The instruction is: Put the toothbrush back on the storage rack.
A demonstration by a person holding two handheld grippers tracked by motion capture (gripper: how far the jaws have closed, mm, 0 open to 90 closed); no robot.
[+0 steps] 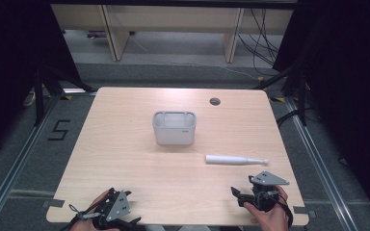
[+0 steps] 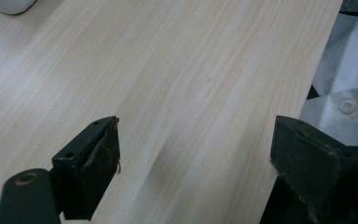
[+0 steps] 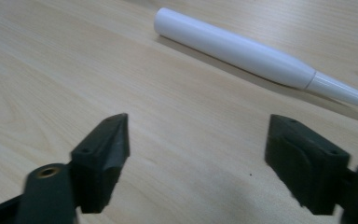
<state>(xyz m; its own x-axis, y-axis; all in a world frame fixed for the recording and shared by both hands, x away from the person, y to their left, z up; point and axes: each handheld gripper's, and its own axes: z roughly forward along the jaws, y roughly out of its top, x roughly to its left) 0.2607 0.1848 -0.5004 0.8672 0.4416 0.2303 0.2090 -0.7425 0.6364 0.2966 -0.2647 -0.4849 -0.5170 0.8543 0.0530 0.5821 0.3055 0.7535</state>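
A white toothbrush-like handle (image 1: 236, 160) lies flat on the wooden table (image 1: 125, 159), right of centre, with its thin tip pointing right. In the right gripper view the white handle (image 3: 242, 51) rests just beyond my right gripper (image 3: 196, 121), whose jaws stand wide apart over bare wood. A grey-white open bin (image 1: 174, 127) stands upright at mid-table. My right gripper (image 1: 244, 188) is near the front right edge, a short way in front of the handle. My left gripper (image 1: 120, 214) sits at the front left edge, and in its own view the left gripper (image 2: 196, 126) is open and holds nothing.
A round cable hole (image 1: 215, 101) is in the table's far right part. In the left gripper view the table's front edge runs down the right, with a person's white clothing (image 2: 349, 107) past it. Black curtains flank the table, and cables lie on the floor behind.
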